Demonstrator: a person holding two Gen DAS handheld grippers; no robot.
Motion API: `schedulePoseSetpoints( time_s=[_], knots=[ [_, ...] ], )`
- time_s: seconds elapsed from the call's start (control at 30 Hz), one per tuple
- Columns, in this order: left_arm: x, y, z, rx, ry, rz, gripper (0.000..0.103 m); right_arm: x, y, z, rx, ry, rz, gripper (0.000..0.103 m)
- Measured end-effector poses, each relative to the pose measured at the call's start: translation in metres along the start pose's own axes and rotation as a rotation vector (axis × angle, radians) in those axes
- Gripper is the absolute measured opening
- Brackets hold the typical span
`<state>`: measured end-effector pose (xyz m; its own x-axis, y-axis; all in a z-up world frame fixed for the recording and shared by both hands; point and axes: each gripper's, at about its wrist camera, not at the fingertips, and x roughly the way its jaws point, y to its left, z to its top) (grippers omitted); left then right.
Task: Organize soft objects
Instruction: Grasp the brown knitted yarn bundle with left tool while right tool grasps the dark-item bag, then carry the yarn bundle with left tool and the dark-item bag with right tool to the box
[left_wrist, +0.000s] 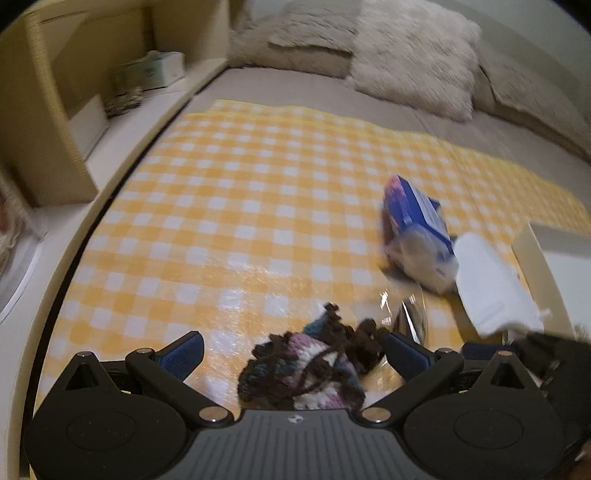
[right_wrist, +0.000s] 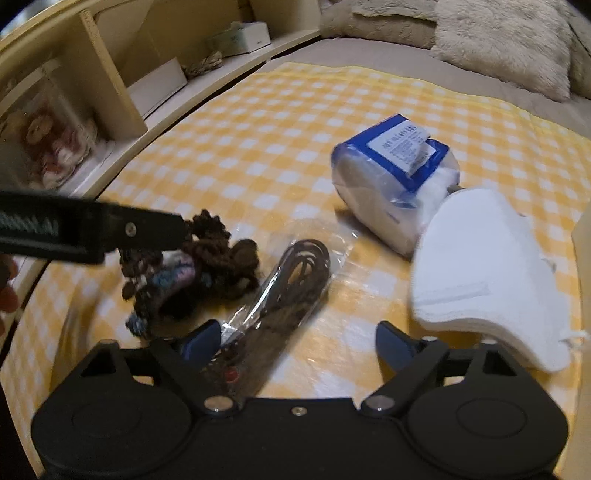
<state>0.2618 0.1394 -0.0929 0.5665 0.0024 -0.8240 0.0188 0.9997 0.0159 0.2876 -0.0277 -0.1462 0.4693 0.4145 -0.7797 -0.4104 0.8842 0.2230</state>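
A knitted piece in brown, purple, white and teal (left_wrist: 303, 365) lies on the yellow checked cloth (left_wrist: 240, 206). It sits between the wide-apart fingers of my left gripper (left_wrist: 293, 352), and the pads are not pressing on it. In the right wrist view the same knit (right_wrist: 192, 273) lies left of a clear bag of dark cords (right_wrist: 291, 277). My right gripper (right_wrist: 298, 341) stands open over the bag's near end, its left finger above the bag's edge. A blue and white pack (right_wrist: 395, 173) and a white stack of soft pads (right_wrist: 476, 277) lie to the right.
A cream shelf unit (left_wrist: 66, 110) with boxes runs along the left of the bed. Fluffy beige pillows (left_wrist: 413, 55) lie at the far end. A white box (left_wrist: 554, 251) stands at the right edge. A hand (right_wrist: 7, 291) shows at the far left.
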Motion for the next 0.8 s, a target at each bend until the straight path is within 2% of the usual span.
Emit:
schedulePoseSetpoints(
  time_s=[0.23,0.47,0.53,0.57,0.67,0.73,0.8],
  knots=[
    [0.012,-0.015,-0.003,0.113,0.027,0.012,0.103,-0.021,-0.039,-0.006,-0.005,0.066,-0.006,0.066],
    [0.027,-0.029,-0.008,0.289,0.045,0.082,0.103,-0.036,-0.053,-0.009,-0.060,0.109,-0.021,0.049],
    [0.032,-0.031,-0.008,0.305,0.067,0.078,0.095,-0.035,-0.049,-0.007,-0.076,0.113,-0.009,0.047],
    [0.034,-0.031,-0.008,0.307,0.080,0.082,0.087,-0.033,-0.046,-0.005,-0.087,0.109,-0.006,0.047],
    [0.039,-0.033,-0.008,0.296,0.117,0.092,0.077,-0.024,-0.034,-0.001,-0.134,0.109,-0.002,0.047],
    [0.043,-0.033,-0.010,0.299,0.150,0.109,0.073,-0.017,-0.026,-0.001,-0.166,0.125,0.005,0.041],
    [0.042,-0.030,-0.010,0.277,0.157,0.101,0.065,-0.013,-0.019,-0.002,-0.204,0.132,-0.017,0.039]
  ],
)
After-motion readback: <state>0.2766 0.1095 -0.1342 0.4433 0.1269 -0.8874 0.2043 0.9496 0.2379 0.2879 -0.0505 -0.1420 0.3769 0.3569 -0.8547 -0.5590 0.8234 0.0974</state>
